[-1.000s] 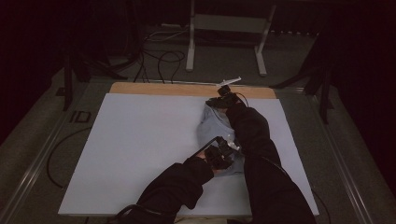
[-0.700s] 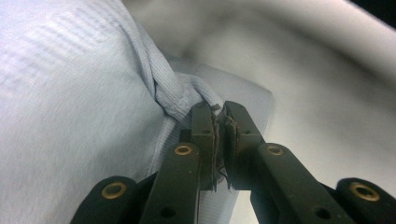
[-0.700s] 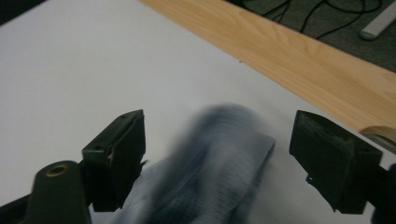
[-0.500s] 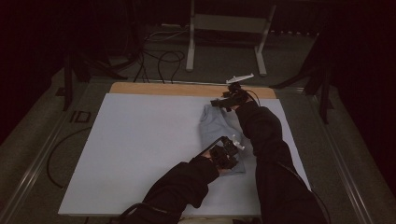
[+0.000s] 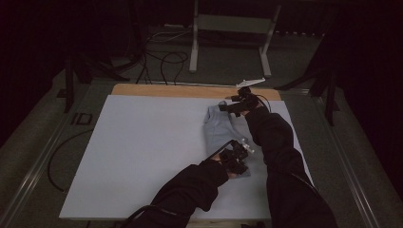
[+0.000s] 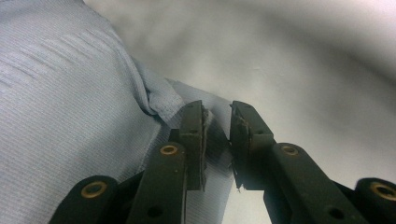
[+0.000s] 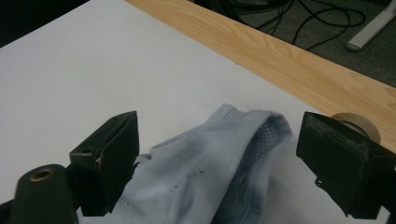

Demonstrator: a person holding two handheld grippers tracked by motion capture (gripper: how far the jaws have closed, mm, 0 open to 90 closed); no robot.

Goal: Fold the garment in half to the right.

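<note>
A light blue garment (image 5: pixel 221 130) lies folded on the white sheet (image 5: pixel 142 152), right of the middle. My left gripper (image 5: pixel 237 156) is low at the garment's near end. In the left gripper view the jaws (image 6: pixel 217 109) have just been opening and stand a narrow gap apart, with the garment's hem (image 6: pixel 159 95) against the left jaw and not pinched. My right gripper (image 5: pixel 234 107) hovers over the garment's far end. Its jaws (image 7: pixel 219 123) have just opened wide, and the cloth (image 7: pixel 210 182) lies loose below them.
A wooden strip (image 5: pixel 180 90) runs along the sheet's far edge, with a roll of tape (image 7: pixel 355 122) on it near the right gripper. Cables (image 5: pixel 166 57) and a metal stand's legs (image 5: pixel 195 42) are on the floor beyond. The sheet's left half is bare.
The right gripper has let go of the garment's far end and drawn back to the right. The cloth has dropped flat. The left jaws have parted slightly.
</note>
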